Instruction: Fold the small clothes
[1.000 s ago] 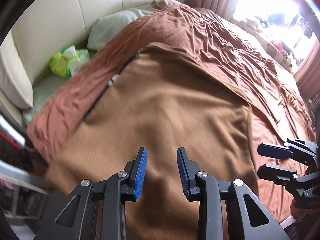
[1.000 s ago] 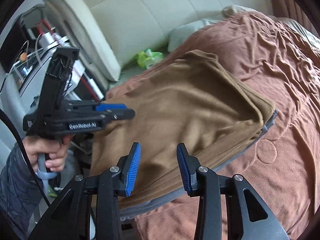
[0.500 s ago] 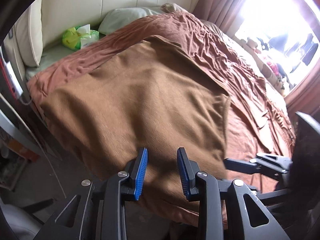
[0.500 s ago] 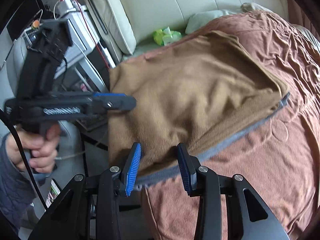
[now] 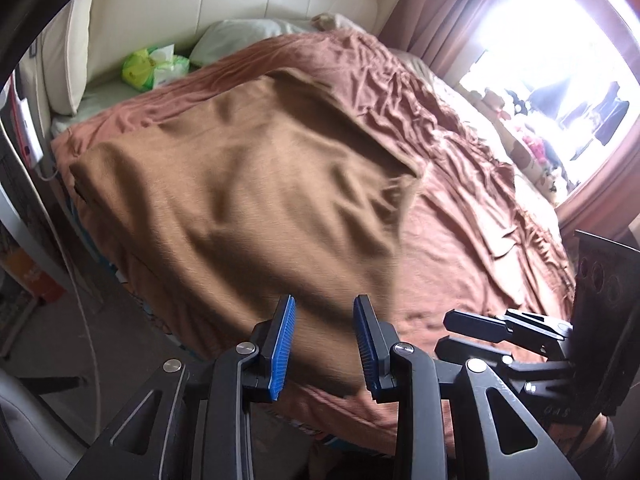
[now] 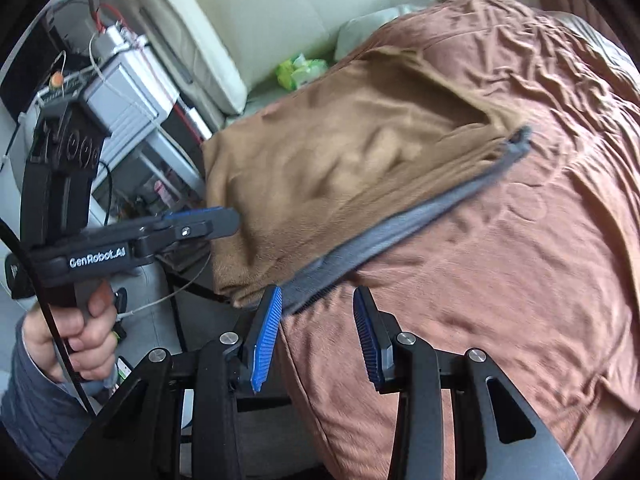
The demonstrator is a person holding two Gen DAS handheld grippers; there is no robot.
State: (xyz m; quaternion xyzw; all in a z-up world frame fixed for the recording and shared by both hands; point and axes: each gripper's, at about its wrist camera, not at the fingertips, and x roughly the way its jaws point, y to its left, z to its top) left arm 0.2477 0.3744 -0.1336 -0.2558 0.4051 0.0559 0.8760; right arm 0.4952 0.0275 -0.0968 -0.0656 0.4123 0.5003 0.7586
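Hovering at bed edge: left gripper (image 5: 323, 342) and right gripper (image 6: 316, 334) both parted, empty; folded tan fleece garment (image 5: 248, 200) lies just ahead on rust-brown bedspread (image 6: 520, 260).

Bare bedspread (image 6: 500, 280) right of garment (image 6: 340, 168); shelving (image 6: 132, 120) crowds left.

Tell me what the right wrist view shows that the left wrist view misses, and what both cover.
Only the right wrist view shows the grey layer under the brown garment, the grey equipment box, and the hand holding the left tongs. Only the left wrist view shows the bright window and the right tongs from the side. Both show the garment, reddish bedspread, green packet and cream headboard.
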